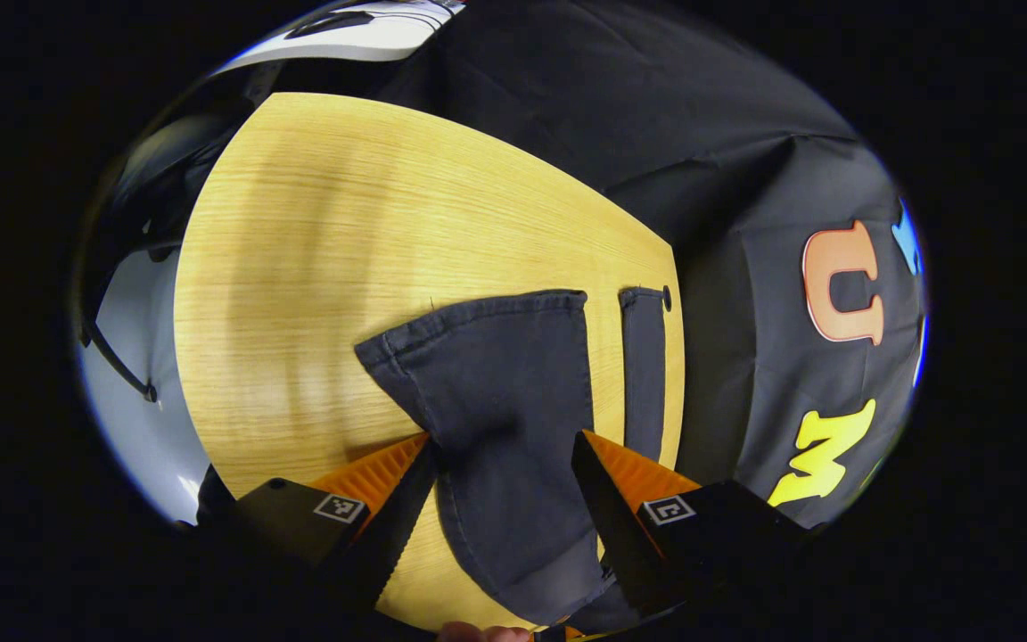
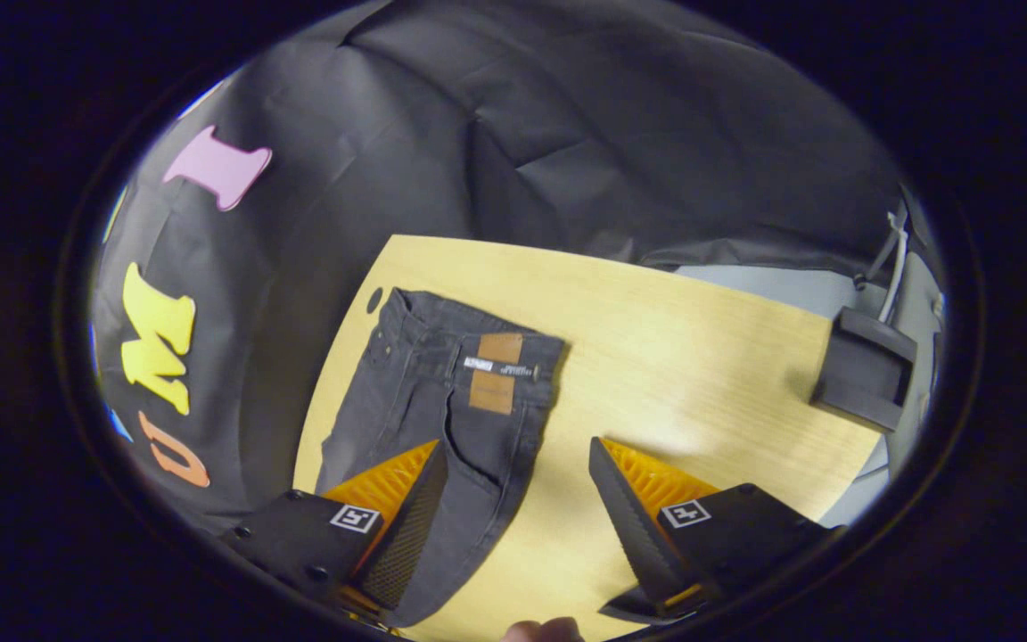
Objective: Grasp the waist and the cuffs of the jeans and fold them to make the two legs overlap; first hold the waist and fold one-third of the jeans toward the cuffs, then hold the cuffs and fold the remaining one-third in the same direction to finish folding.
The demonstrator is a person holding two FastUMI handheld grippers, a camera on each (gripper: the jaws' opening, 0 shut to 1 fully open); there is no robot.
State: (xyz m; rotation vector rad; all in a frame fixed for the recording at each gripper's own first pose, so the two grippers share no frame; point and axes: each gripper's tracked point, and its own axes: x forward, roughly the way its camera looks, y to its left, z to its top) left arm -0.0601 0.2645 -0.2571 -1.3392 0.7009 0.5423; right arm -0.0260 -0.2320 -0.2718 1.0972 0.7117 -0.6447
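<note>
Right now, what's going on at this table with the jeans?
A person holds a gripper in each hand over dark jeans lying flat on a wooden table. The left gripper is open above the leg cuffs, which lie apart, not yet overlapped. The right gripper is open near the waist, with its brown patch showing. No fold looks started, and neither gripper grips the cloth.

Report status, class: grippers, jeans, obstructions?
Left hand-held gripper open over cuffs. Right hand-held gripper open above jeans waist. Nothing blocking.
</note>
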